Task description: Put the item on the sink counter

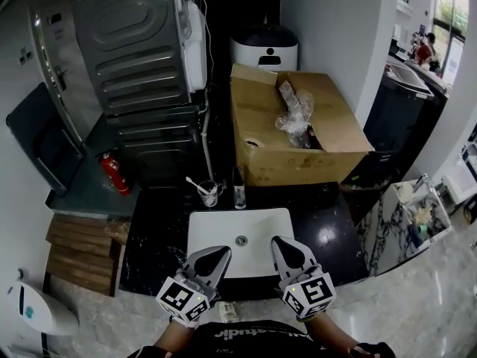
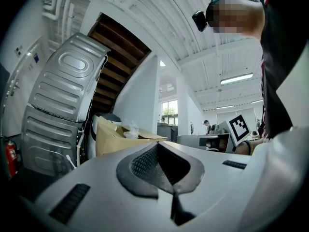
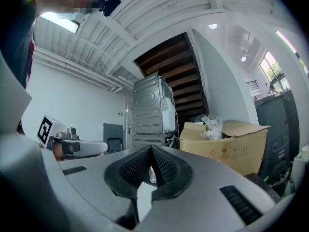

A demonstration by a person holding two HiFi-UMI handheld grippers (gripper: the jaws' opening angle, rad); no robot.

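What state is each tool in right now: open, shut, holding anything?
Left tool: shut, nothing between the jaws.
Right tool: shut, nothing held.

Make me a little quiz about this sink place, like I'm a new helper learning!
1. True or false: the left hand-held gripper holds a cup.
2. What stands behind the white basin? A) cup B) shoe C) banana
3. Fill in: the cardboard box has crumpled clear ____ inside.

Key: 1 false, its jaws are shut with nothing between them. 2 A, the cup. 3 plastic.
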